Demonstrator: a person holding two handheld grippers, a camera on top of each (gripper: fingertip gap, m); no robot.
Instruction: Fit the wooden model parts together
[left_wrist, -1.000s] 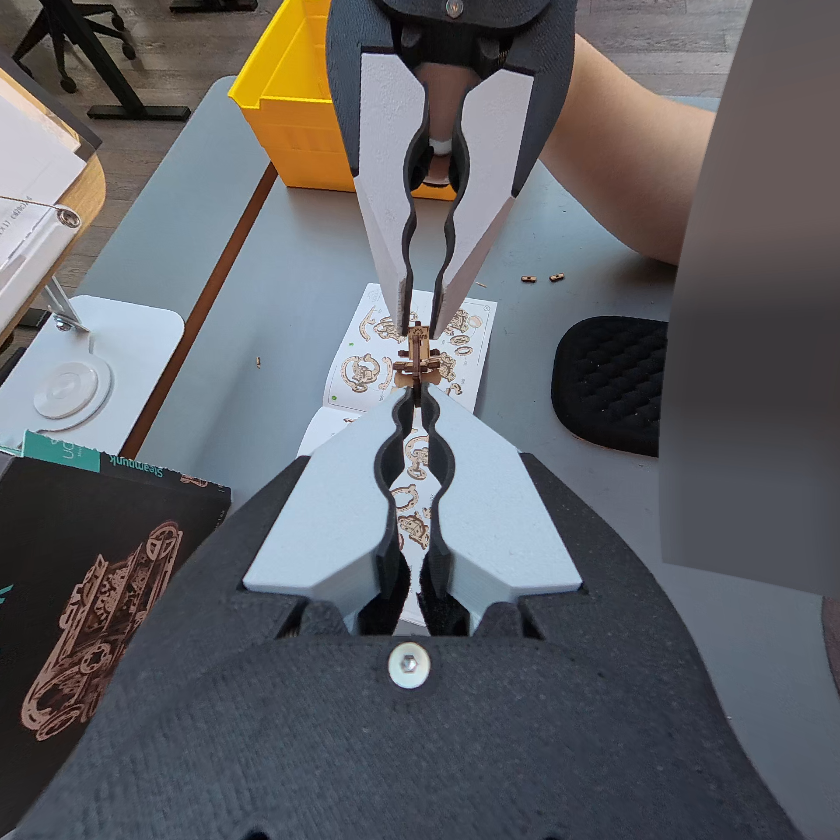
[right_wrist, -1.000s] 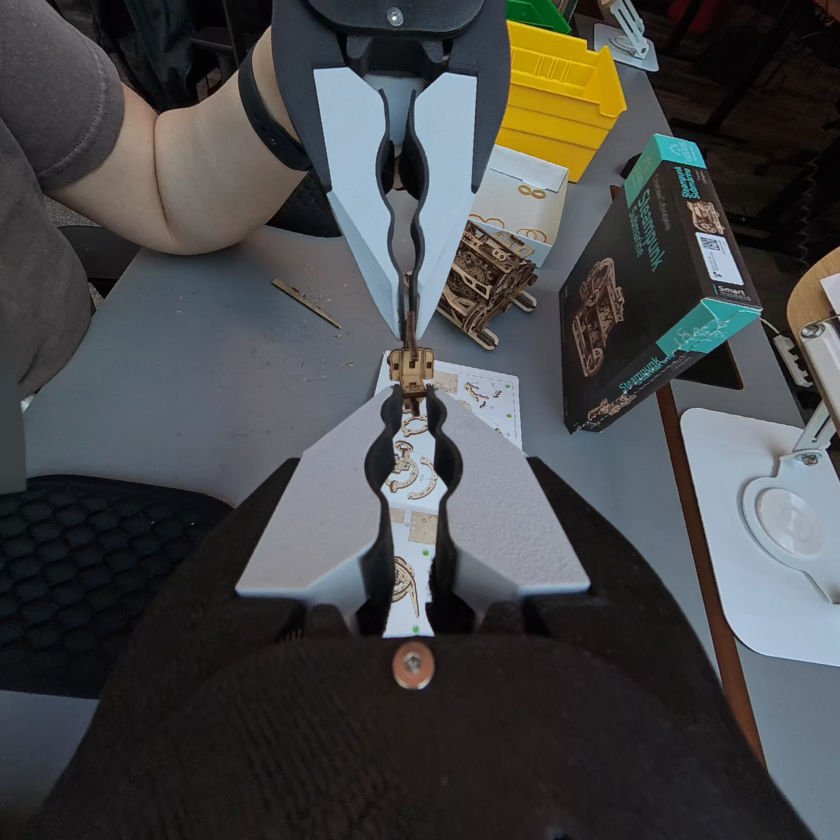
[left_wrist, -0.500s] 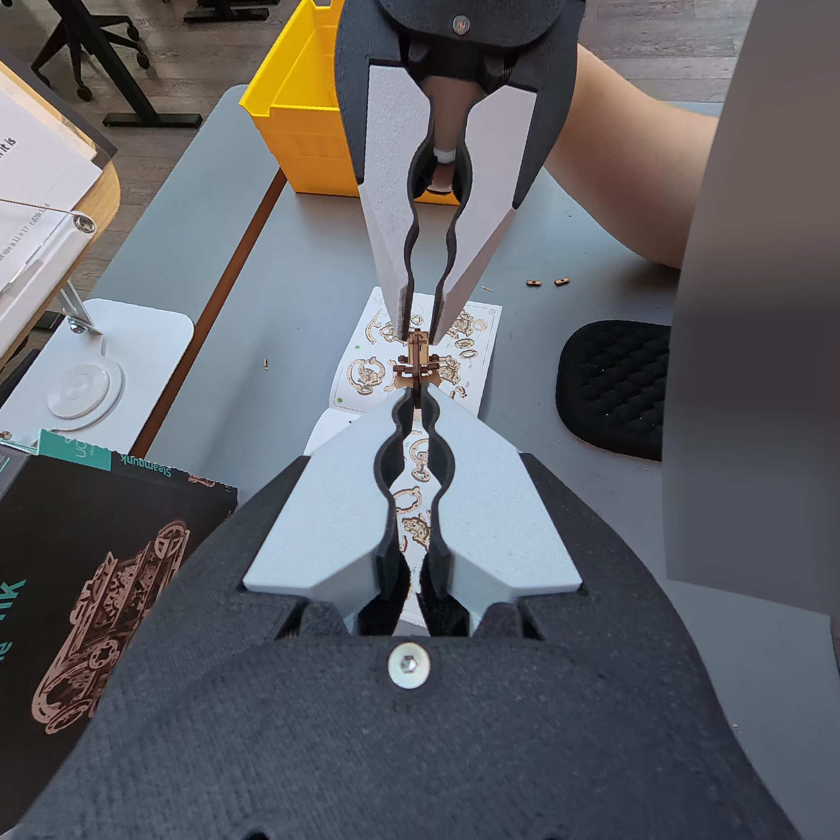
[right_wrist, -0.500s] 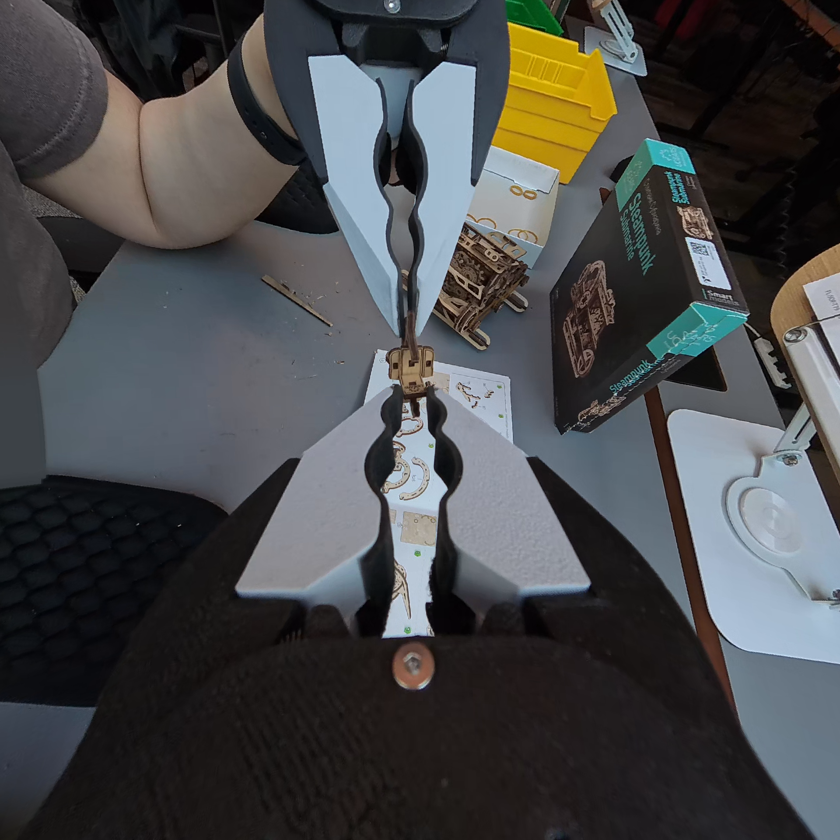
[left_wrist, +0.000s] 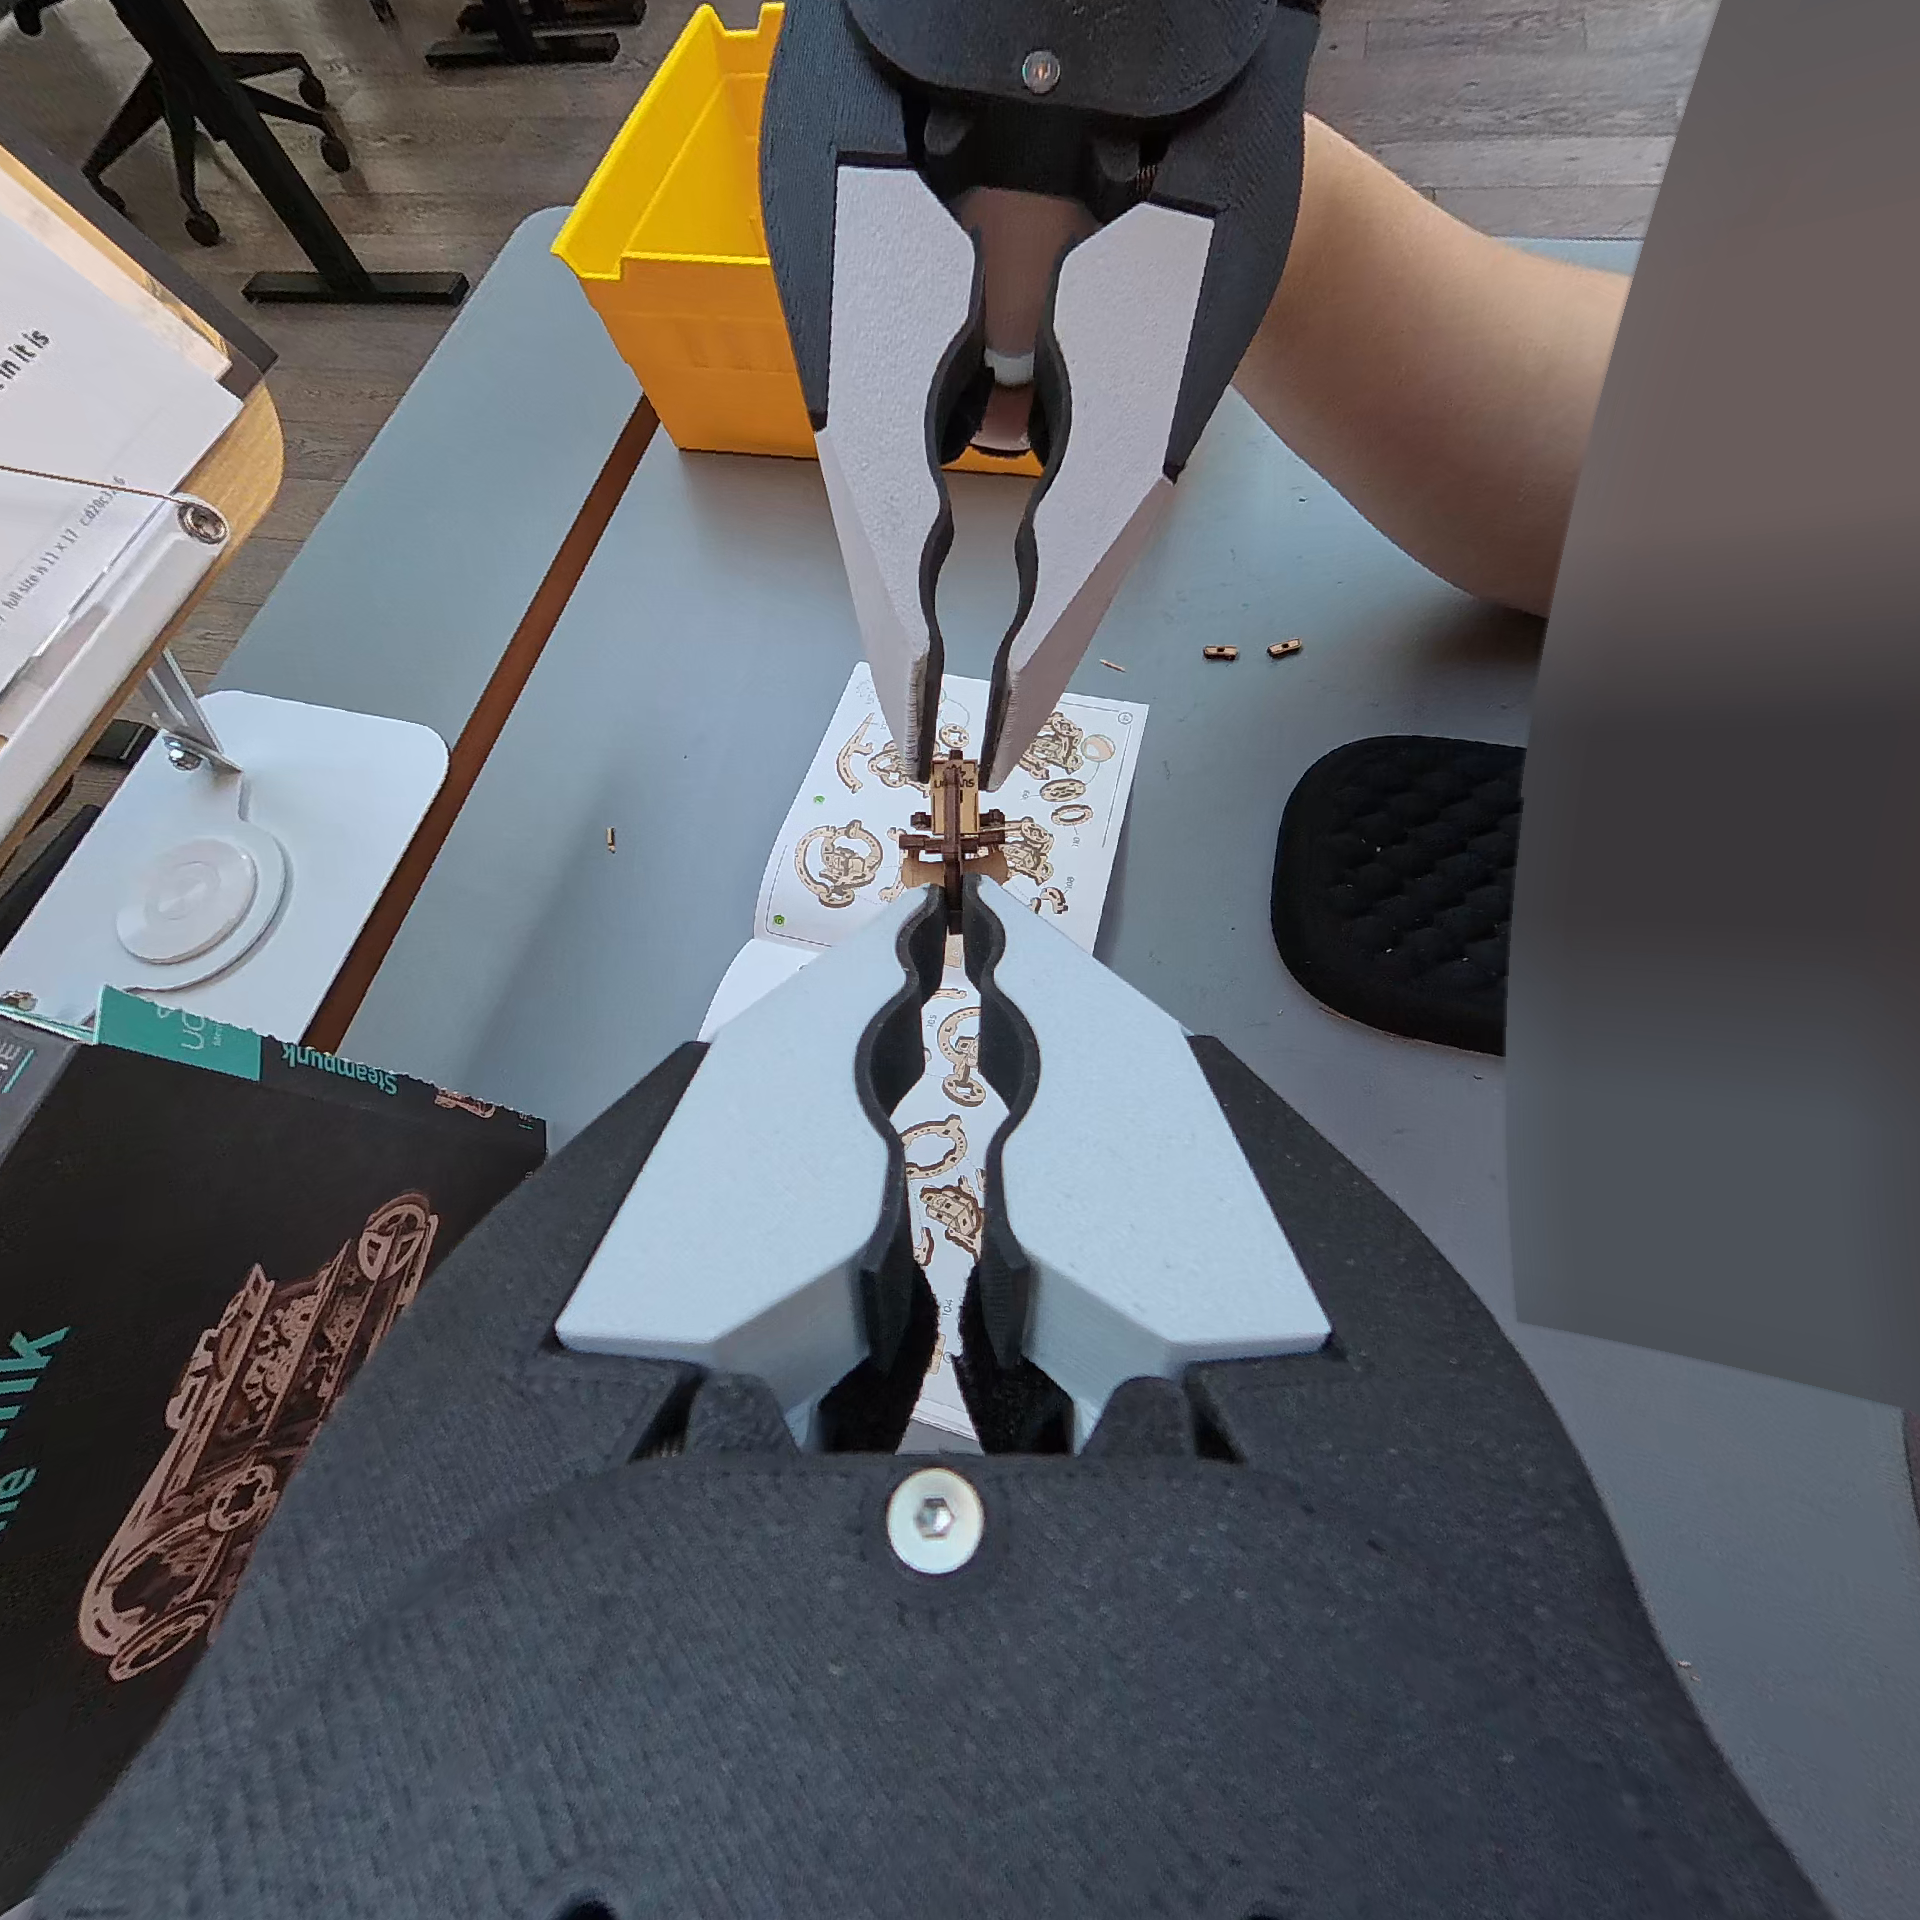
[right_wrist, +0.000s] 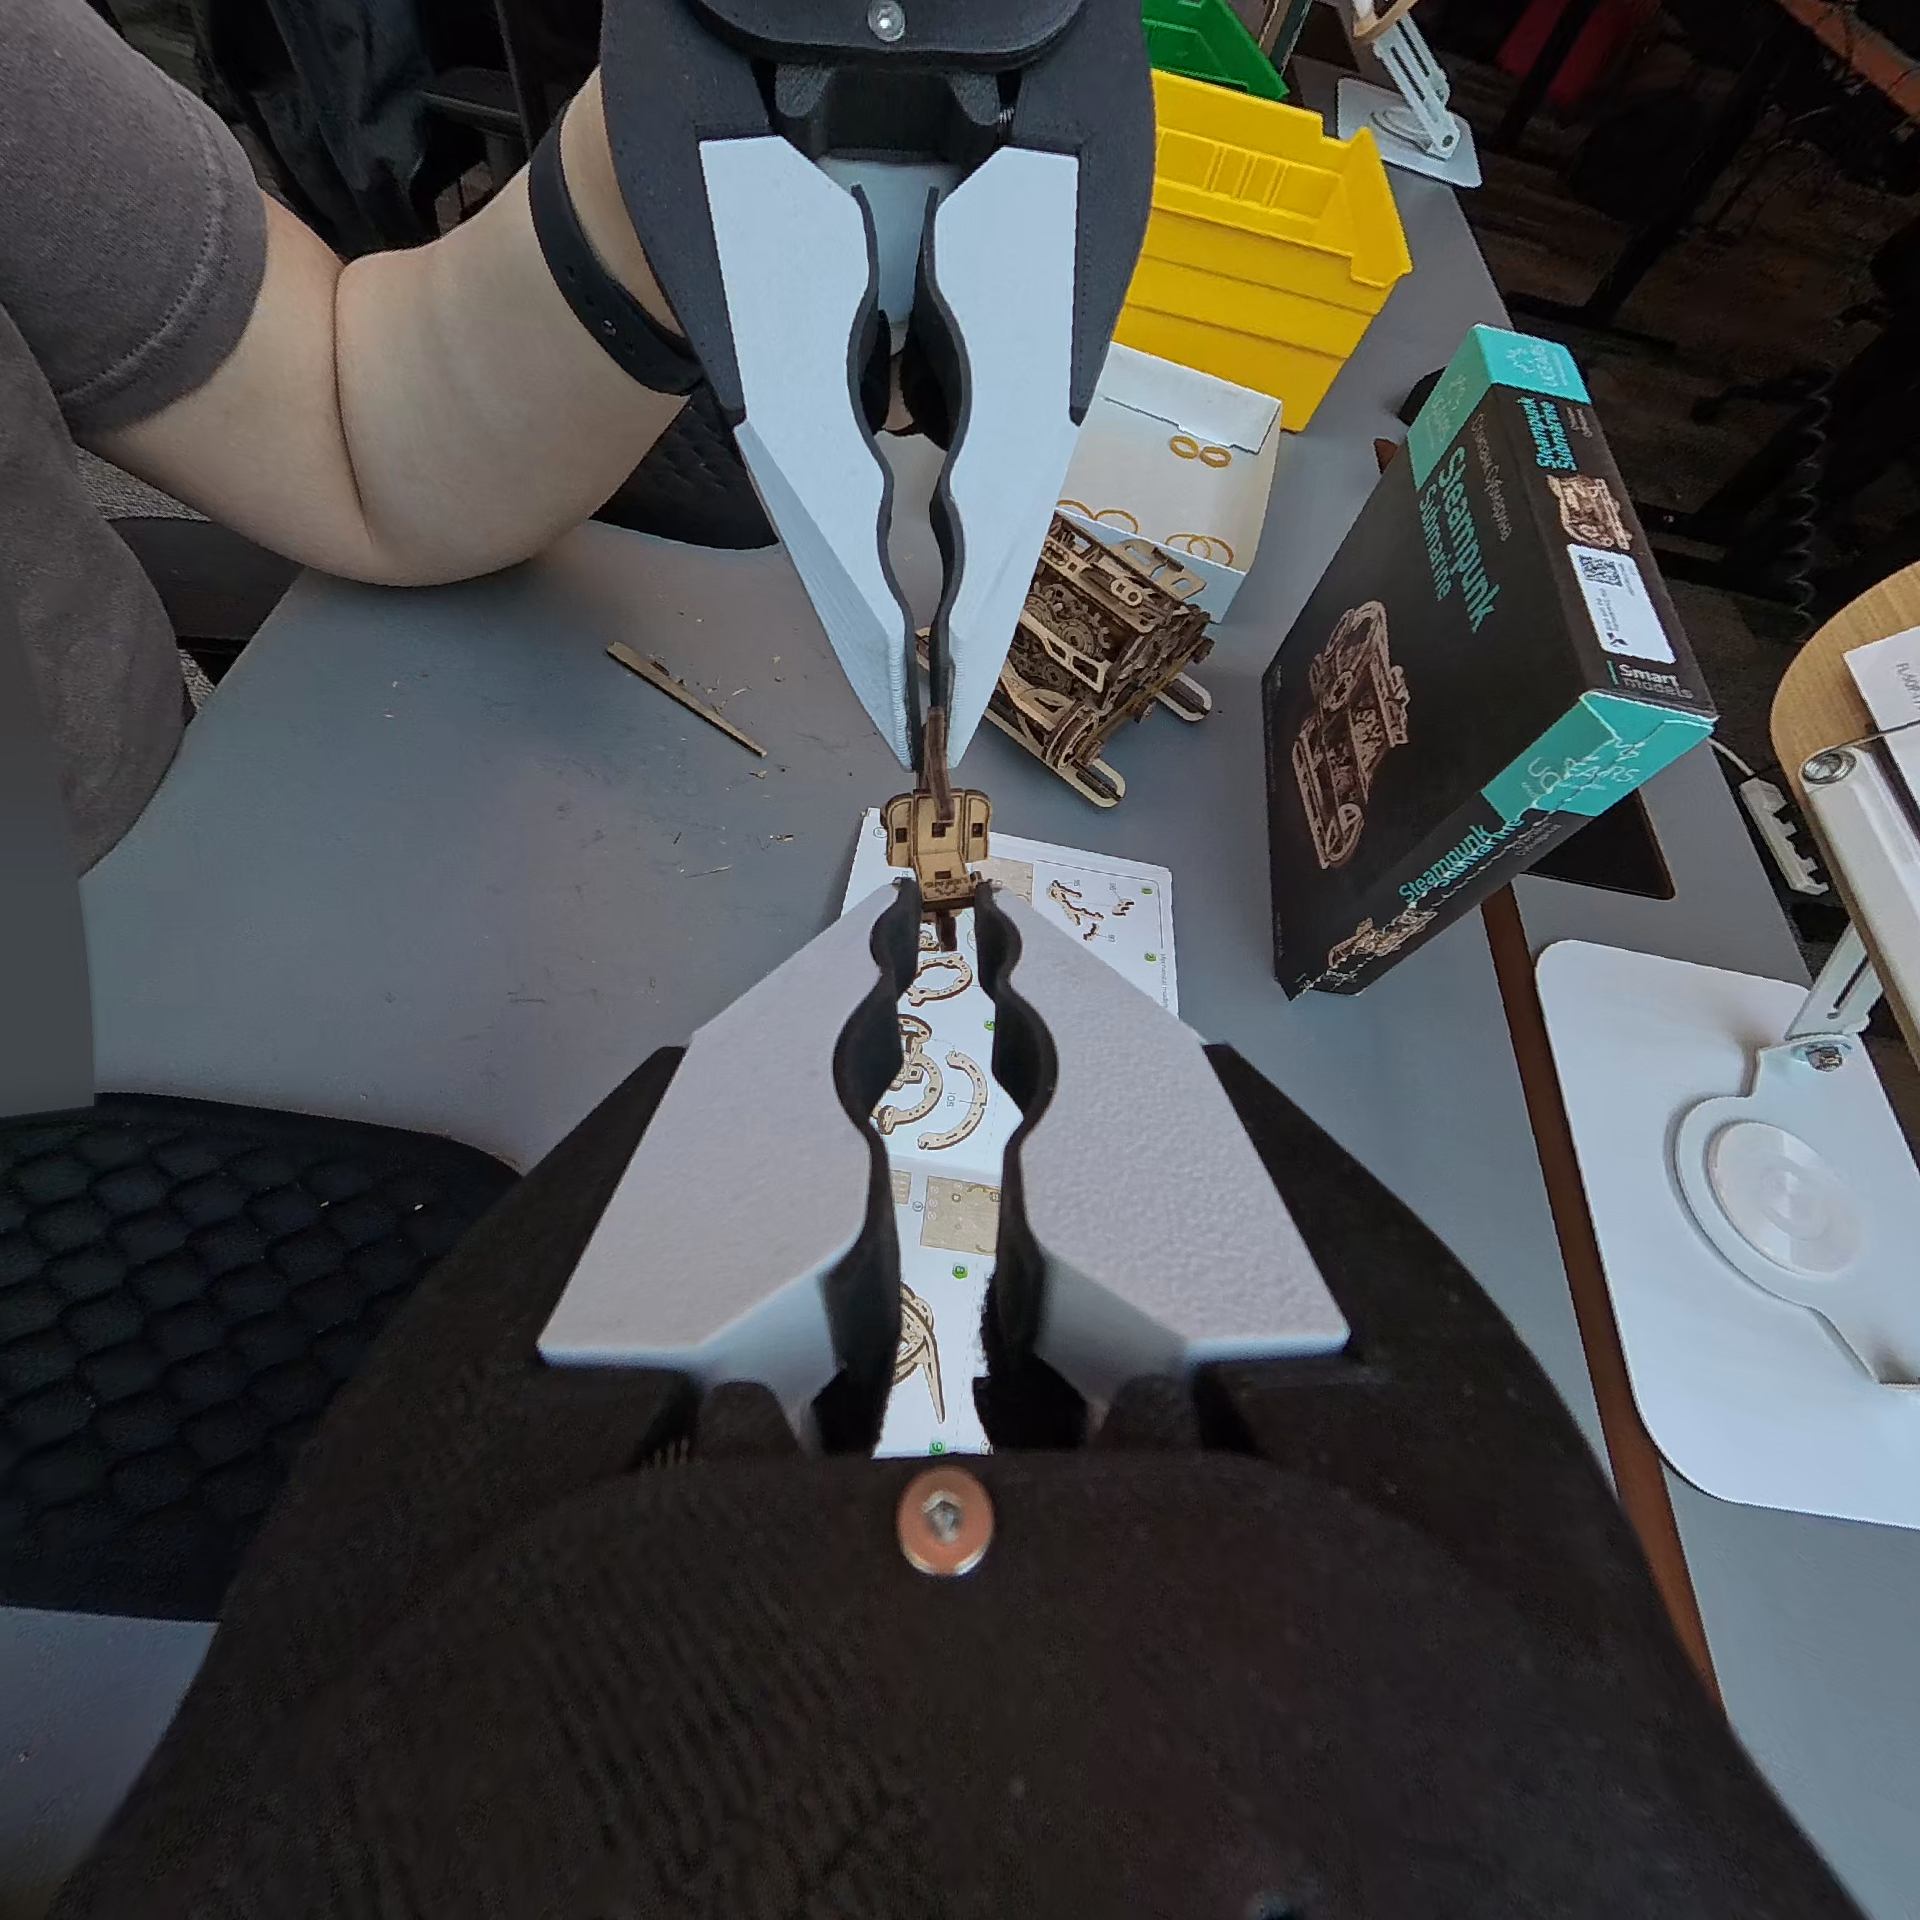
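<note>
My two grippers face each other tip to tip over the grey table (left_wrist: 644, 644). In the left wrist view my left gripper (left_wrist: 951, 909) is shut on a thin dark wooden part that joins a small light wooden assembly (left_wrist: 954, 831). My right gripper (left_wrist: 954, 774) comes in from above, shut on the far end of that assembly. In the right wrist view my right gripper (right_wrist: 940, 909) grips the small wooden block (right_wrist: 935, 831) from below. The left gripper (right_wrist: 928, 753) pinches a thin strip stuck into the block's top. The parts hang above an instruction sheet (right_wrist: 1091, 904).
A partly built wooden model (right_wrist: 1091, 644) stands by a white box (right_wrist: 1184, 457) and a yellow bin (right_wrist: 1268, 260). A black kit box (right_wrist: 1455, 675), a white lamp base (right_wrist: 1714, 1195), a black pad (left_wrist: 1392, 894), loose wood bits (left_wrist: 1221, 652) and a person's forearm (left_wrist: 1434, 416) surround the work. Left and right tips are no more than a few centimetres apart. About 20 centimeters separates my left fingertips from the partly built wooden model (right_wrist: 1091, 644).
Both grippers stay shut on the joined parts, tip to tip. The pair has drifted slightly over the table; the background shifts a little in both views.
</note>
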